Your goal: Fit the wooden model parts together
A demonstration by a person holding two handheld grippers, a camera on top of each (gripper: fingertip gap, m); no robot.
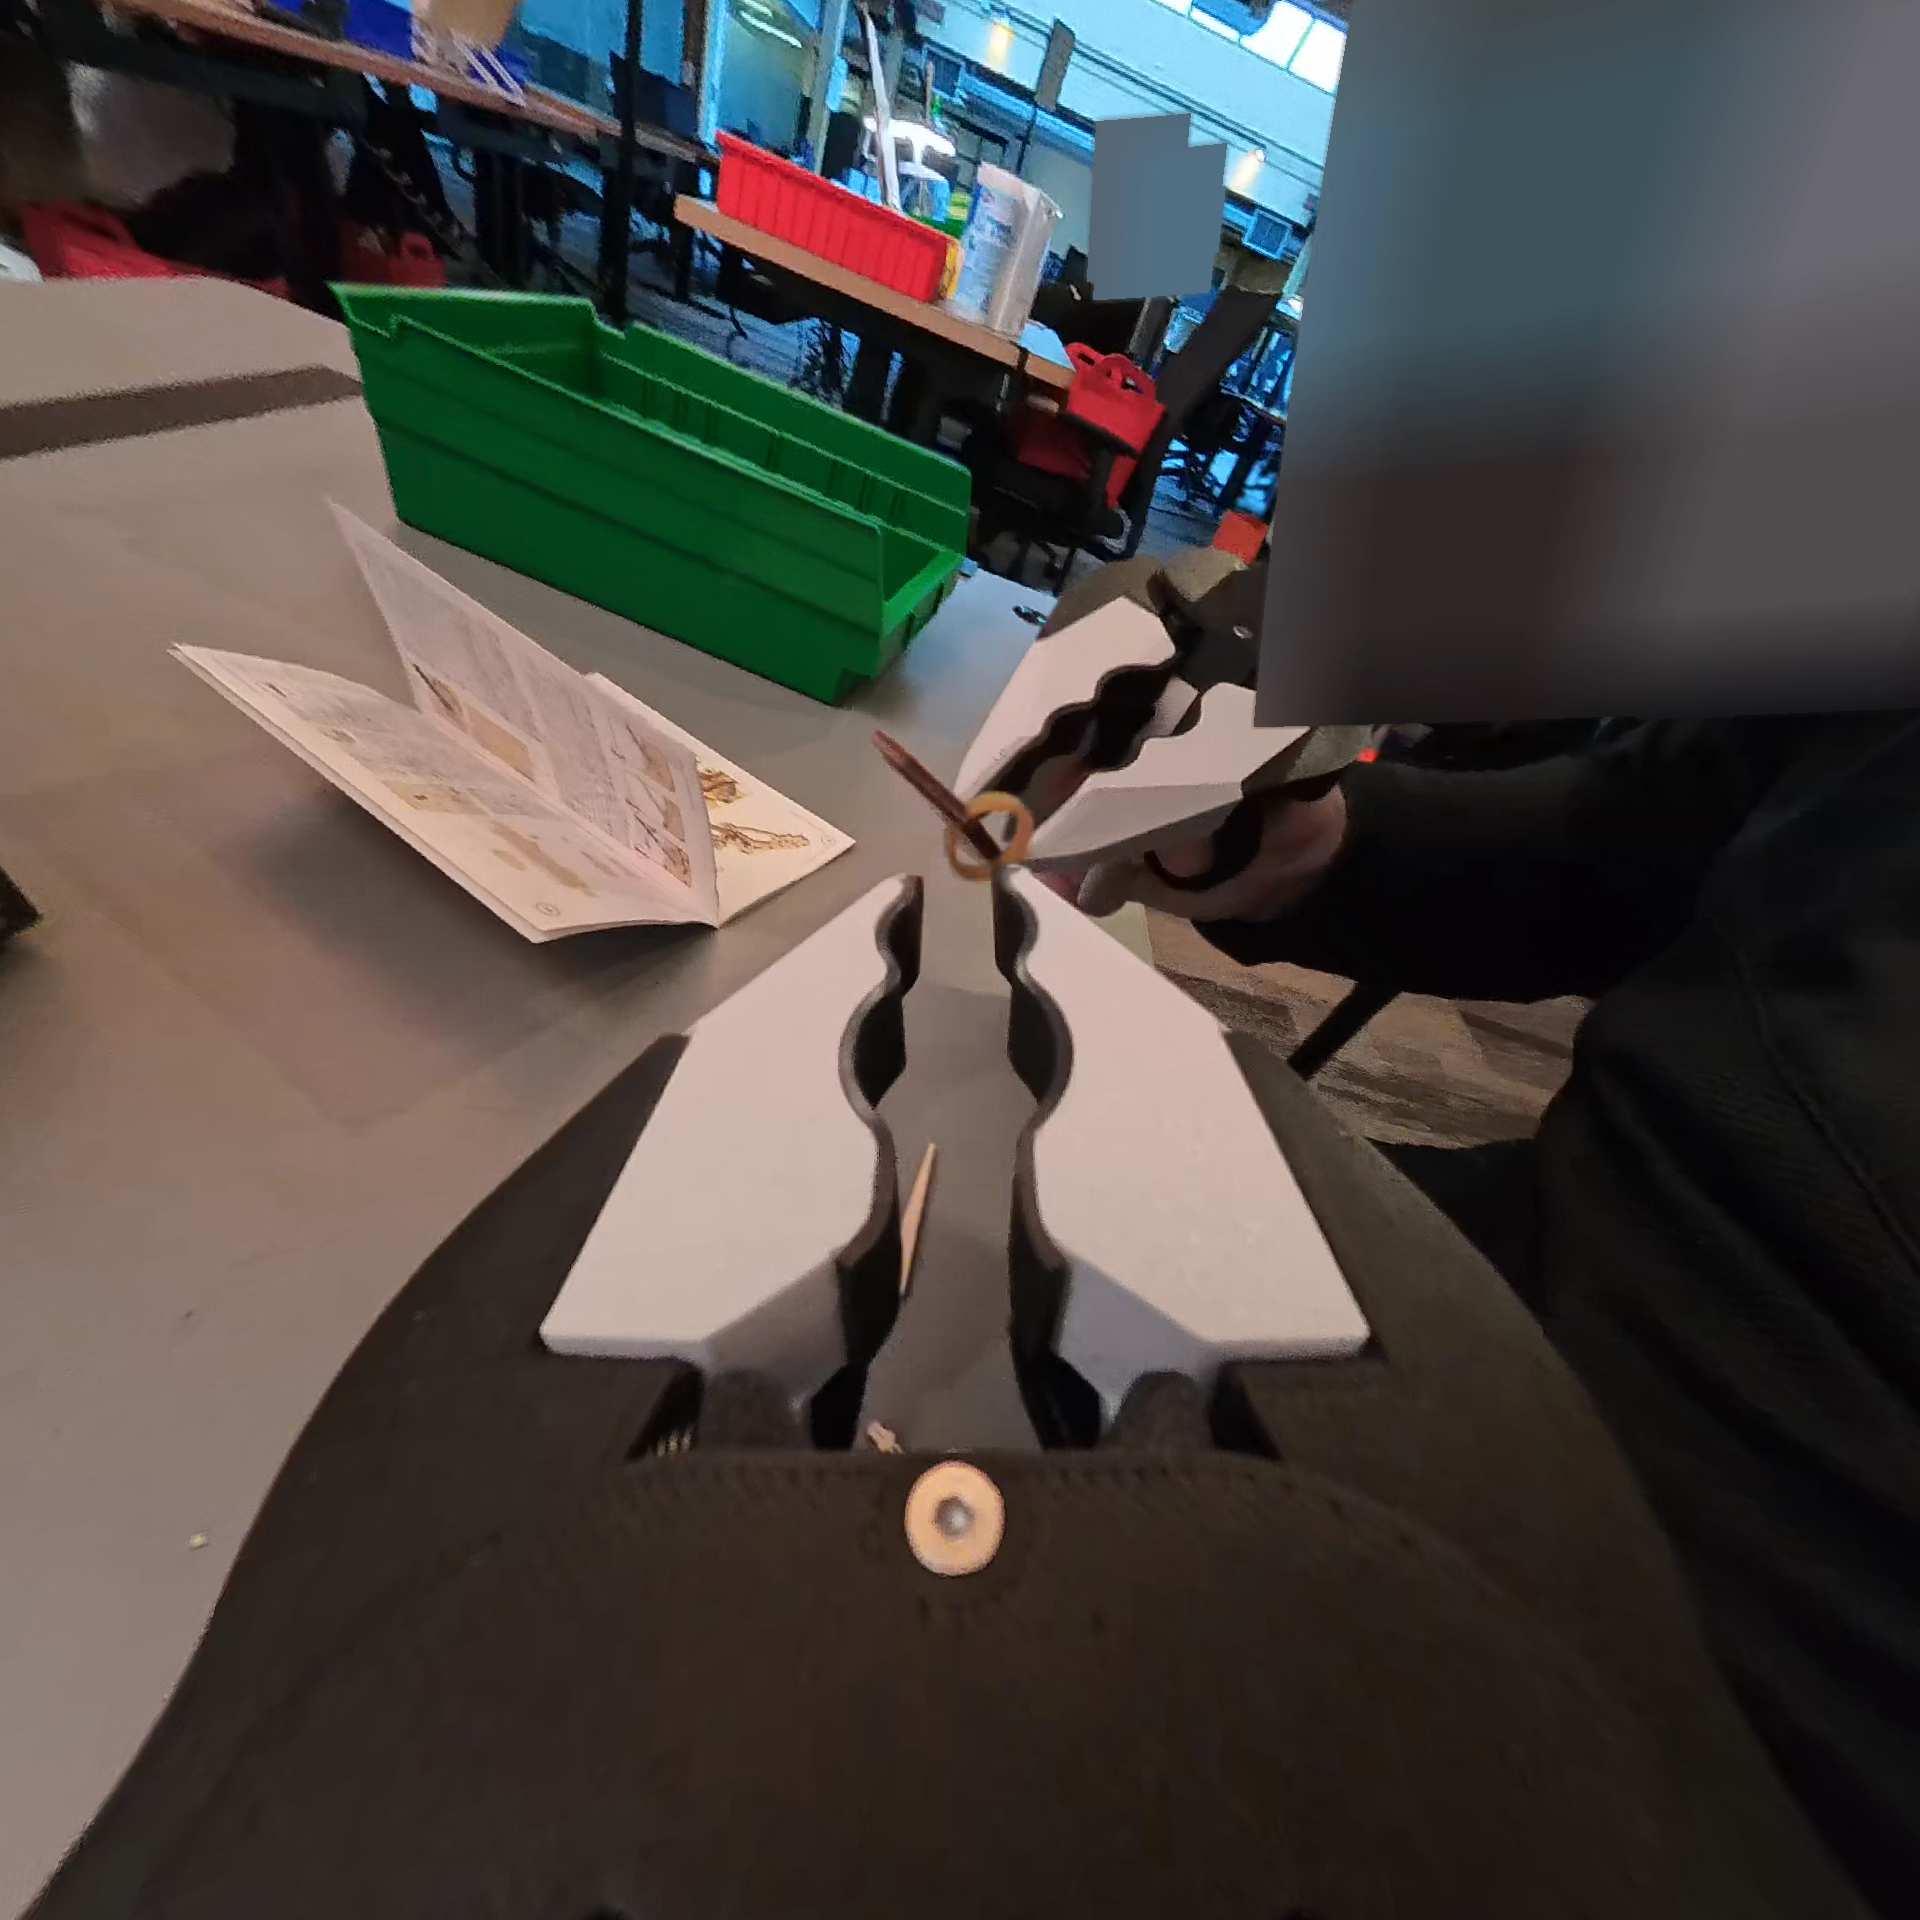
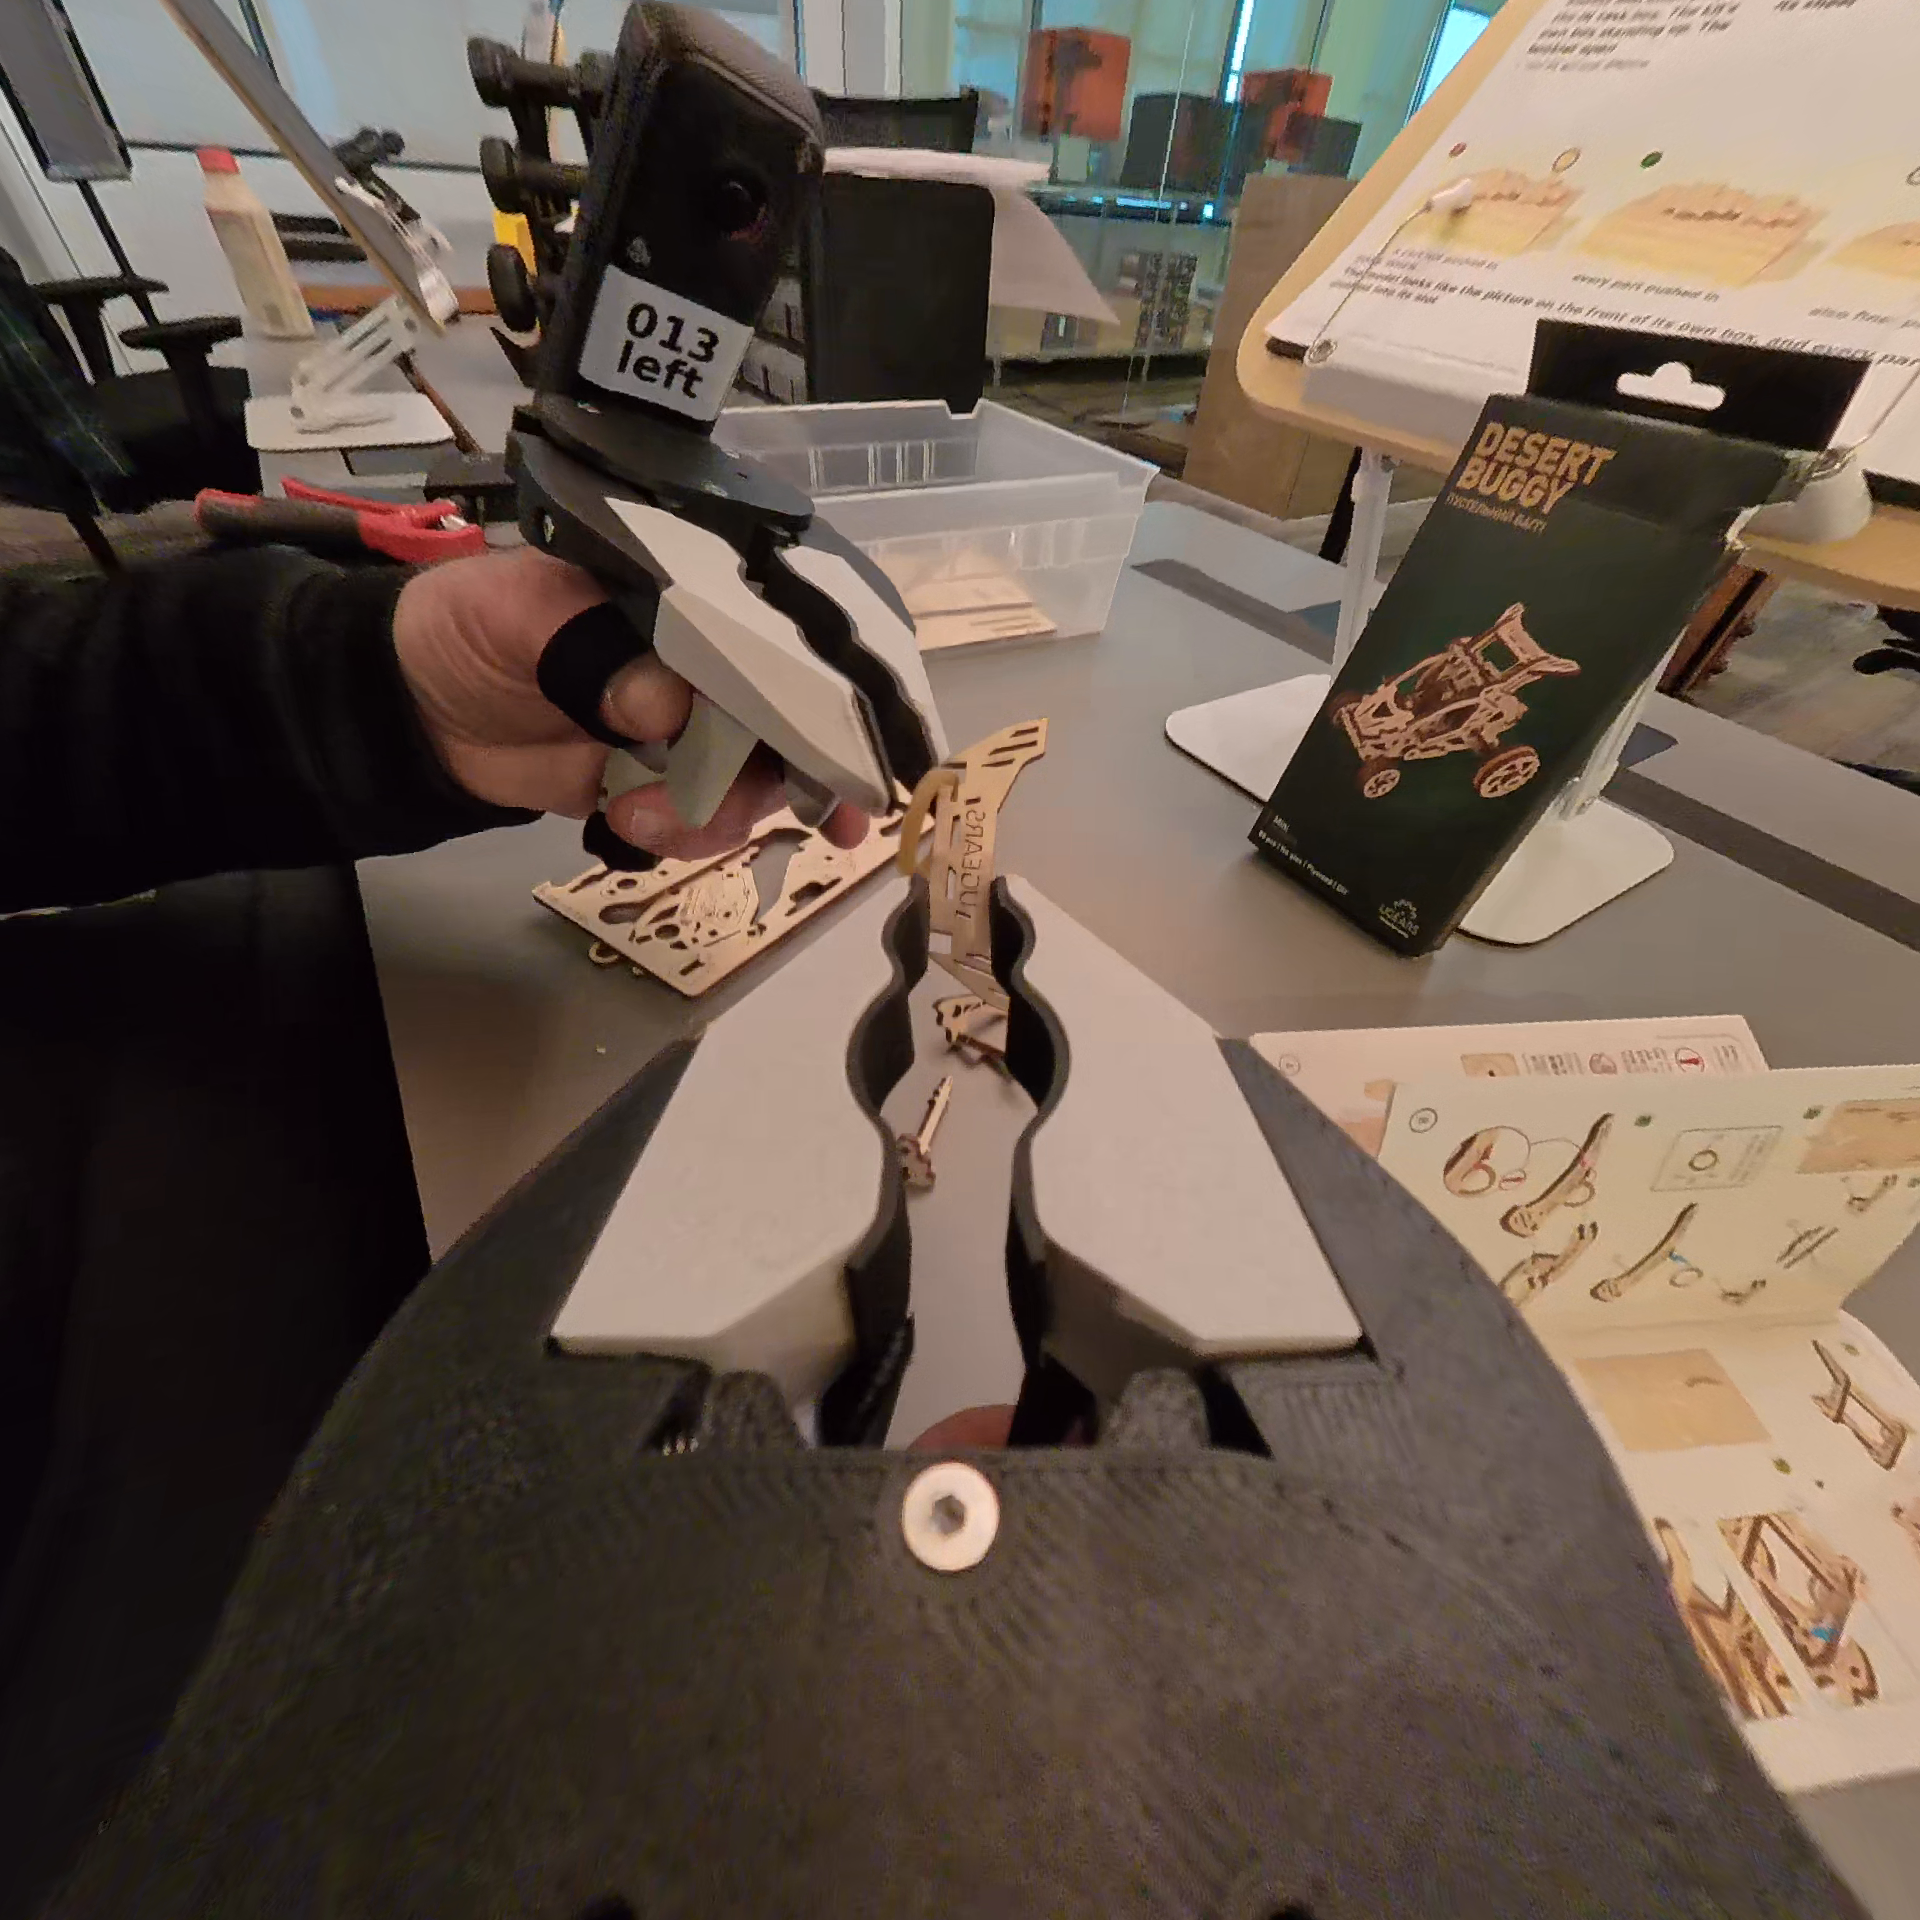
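Wooden model parts are seen at the tips of both tongs, above the grey tabletop. A flat curved wooden strip is clamped upright between the pads of the right tongs, its slotted upper end rising above the fingertips and leaning away to the right. A small tan ring is seen on the strip's left edge, just above the right tongs. The left tongs are held just beside this ring, coming in from the upper left; in the left wrist view their fingers stand apart with nothing between them, so they are released, and the ring is seen just beyond their tips, threaded on the dark edge of the strip. Below the held strip, a cut wooden sheet lies flat on the tabletop, under the left hand. A few small loose wooden pieces lie on the tabletop under the right tongs. An open instruction booklet lies to the right, and a dark model box stands behind it.
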